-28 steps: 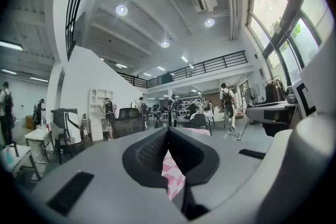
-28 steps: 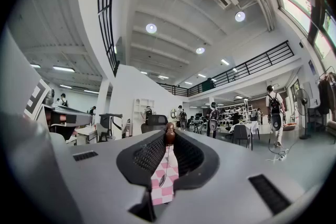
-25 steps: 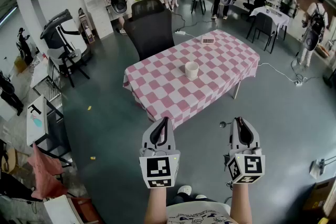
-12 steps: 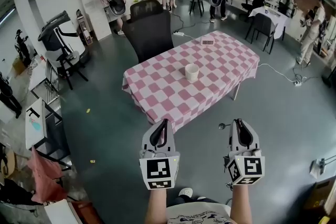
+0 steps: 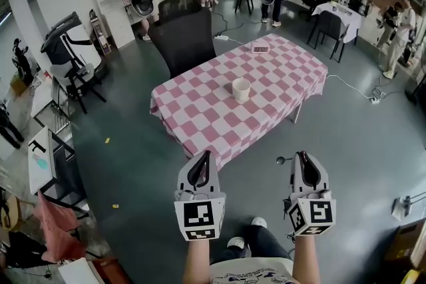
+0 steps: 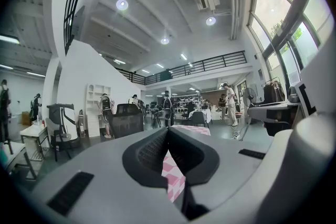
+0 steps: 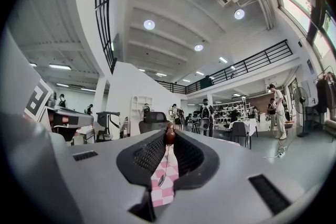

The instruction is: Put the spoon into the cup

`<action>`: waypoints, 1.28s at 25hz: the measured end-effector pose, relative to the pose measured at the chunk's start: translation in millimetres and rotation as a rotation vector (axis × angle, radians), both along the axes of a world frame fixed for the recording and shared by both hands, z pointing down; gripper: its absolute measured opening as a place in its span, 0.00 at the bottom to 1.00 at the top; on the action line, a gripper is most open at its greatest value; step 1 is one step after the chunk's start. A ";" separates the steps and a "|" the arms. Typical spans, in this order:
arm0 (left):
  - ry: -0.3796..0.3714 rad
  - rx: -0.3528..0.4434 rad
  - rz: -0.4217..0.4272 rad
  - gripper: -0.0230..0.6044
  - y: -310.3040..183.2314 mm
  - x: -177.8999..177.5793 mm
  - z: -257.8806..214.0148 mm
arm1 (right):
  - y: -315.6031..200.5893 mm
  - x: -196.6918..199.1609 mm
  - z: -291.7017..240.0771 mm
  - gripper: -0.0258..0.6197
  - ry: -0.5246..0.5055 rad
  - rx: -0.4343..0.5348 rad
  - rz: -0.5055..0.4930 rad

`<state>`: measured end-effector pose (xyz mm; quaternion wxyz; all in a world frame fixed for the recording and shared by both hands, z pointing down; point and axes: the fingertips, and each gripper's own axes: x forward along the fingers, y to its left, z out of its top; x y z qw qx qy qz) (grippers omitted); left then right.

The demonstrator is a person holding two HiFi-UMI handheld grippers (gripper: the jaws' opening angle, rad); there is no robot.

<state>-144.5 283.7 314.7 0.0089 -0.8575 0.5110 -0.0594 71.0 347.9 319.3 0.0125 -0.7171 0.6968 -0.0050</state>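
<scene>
Tongs on the left first: grey two-jaw left gripper (image 5: 205, 155), shut on nothing, only checked cloth glimpsed past the jaw tips. Ahead and well apart: long table in pink-and-white checked cloth (image 5: 200, 118), with small white cylindrical cup (image 5: 241, 89) upright near the middle. On the right, grey right gripper (image 5: 301, 156) clamped on thin metal spoon (image 5: 282, 159), bowl poking out leftward. By the look of it, carry stage, cup not yet reached. Close in on the table edge, line up above the cup mouth, tip the bowl downward, release only once inside the rim. Hard to make out: spoon's exact angle in the jaws, tiny from the head view. Cup's inside hidden.
</scene>
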 end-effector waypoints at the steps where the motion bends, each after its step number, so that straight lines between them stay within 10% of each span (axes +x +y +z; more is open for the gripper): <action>1: 0.000 -0.003 0.004 0.06 -2.4 -8.7 3.0 | -0.8 -10.5 2.4 0.12 -0.001 0.000 0.005; 32: -0.027 -0.010 -0.164 0.06 -306.7 100.9 1.8 | -346.8 108.6 -6.2 0.12 -0.005 0.011 -0.176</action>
